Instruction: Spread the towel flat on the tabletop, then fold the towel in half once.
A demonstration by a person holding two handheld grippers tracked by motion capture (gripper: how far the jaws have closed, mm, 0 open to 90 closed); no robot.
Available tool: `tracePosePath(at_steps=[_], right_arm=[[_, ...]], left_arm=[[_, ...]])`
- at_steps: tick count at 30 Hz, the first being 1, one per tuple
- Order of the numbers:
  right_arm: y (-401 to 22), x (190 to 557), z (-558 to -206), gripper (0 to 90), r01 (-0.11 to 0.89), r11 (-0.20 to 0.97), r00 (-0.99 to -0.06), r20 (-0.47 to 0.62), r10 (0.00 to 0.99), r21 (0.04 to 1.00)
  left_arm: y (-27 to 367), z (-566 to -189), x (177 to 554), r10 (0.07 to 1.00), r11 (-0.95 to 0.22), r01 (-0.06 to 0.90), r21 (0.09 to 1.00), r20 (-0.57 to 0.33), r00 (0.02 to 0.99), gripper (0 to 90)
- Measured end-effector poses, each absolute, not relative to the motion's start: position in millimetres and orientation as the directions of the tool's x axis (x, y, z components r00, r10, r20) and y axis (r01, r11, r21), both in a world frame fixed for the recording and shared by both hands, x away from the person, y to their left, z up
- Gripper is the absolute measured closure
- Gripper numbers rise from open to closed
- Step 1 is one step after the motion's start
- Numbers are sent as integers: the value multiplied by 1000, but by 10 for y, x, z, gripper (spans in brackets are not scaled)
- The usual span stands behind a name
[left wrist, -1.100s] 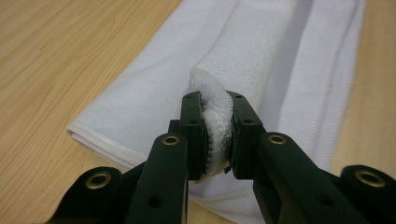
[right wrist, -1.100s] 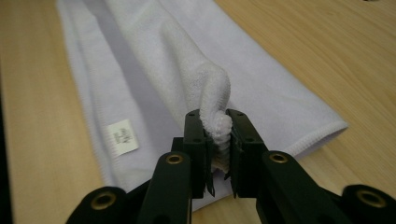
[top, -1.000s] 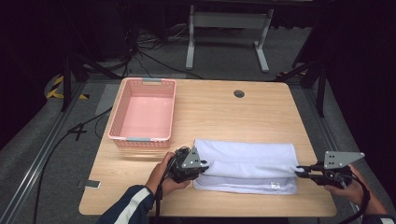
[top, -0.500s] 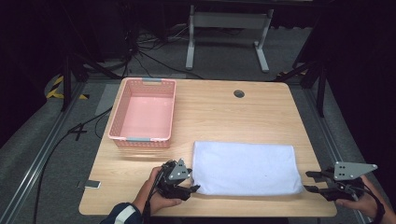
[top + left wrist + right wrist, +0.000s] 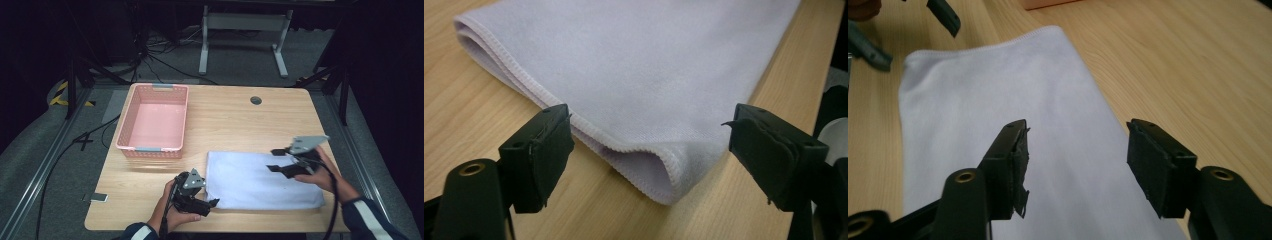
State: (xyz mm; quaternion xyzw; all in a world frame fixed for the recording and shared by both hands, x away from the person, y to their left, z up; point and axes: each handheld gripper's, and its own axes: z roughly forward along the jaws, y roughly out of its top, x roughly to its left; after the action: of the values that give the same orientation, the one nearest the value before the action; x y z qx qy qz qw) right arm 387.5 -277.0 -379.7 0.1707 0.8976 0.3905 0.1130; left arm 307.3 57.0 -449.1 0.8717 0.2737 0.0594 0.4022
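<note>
Between both spread grippers, left [image 5: 212, 204] and right [image 5: 272, 160], lies the folded cloth [image 5: 260, 182].

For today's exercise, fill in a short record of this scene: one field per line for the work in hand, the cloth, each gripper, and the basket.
Work: folding a cloth
Cloth: white, folded, flat on the table
Left gripper: open, jaws just widened, astride the cloth's near corner
Right gripper: open, jaws just widened, above the cloth
Basket: pink, empty, left of the cloth

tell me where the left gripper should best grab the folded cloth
Probably the near left corner of the folded cloth, coming in low from the table's left: its stacked hemmed layers lift slightly off the wood there, and the open left gripper already straddles it.
</note>
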Motion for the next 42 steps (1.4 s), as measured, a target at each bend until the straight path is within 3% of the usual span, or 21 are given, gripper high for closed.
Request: tracePosePath(at_steps=[9, 15, 20, 23, 25, 29, 31, 33, 36, 39, 42], right_arm=[[-1614, 4491, -4104, 316, 222, 718, -955, -1, 296, 659], [-1275, 4643, -4332, 287, 201, 779, -965, -16, 261, 594], [-1160, 4756, -4481, 261, 212, 807, -967, -1, 255, 551], [-1174, 4807, -4494, 325, 215, 802, -972, 40, 233, 558], [-1169, 4787, -4480, 477, 195, 805, -979, 59, 196, 561], [-1135, 4760, -4455, 556, 173, 823, -984, 56, 170, 541], [-1130, 4751, -4450, 675, 180, 823, -983, 77, 164, 540], [-1134, 4737, -4447, 697, 184, 822, -983, 84, 165, 539], [-1133, 4717, -4437, 730, 174, 819, -984, 62, 167, 546], [-1118, 4710, -4420, 746, 174, 810, -981, 31, 189, 560], [-1099, 4707, -4399, 753, 170, 794, -981, 21, 195, 584]], left_arm=[[471, -4678, 3100, 581, -542, 487, 685, -113, 806, 159], [423, -4734, 3117, 573, -568, 447, 691, -57, 817, 141], [409, -4733, 3106, 586, -560, 459, 690, -62, 808, 128], [418, -4725, 3084, 565, -561, 450, 695, -75, 822, 158], [411, -4730, 3084, 566, -564, 442, 698, -63, 822, 149], [368, -4747, 3113, 570, -561, 435, 704, -52, 820, 114], [332, -4761, 3133, 579, -555, 435, 710, -47, 814, 112], [331, -4752, 3143, 578, -563, 432, 705, -38, 815, 129], [357, -4733, 3149, 600, -546, 448, 708, -43, 799, 224], [418, -4722, 3157, 614, -523, 454, 722, -51, 788, 451], [455, -4707, 3159, 613, -527, 458, 716, -53, 789, 586]])
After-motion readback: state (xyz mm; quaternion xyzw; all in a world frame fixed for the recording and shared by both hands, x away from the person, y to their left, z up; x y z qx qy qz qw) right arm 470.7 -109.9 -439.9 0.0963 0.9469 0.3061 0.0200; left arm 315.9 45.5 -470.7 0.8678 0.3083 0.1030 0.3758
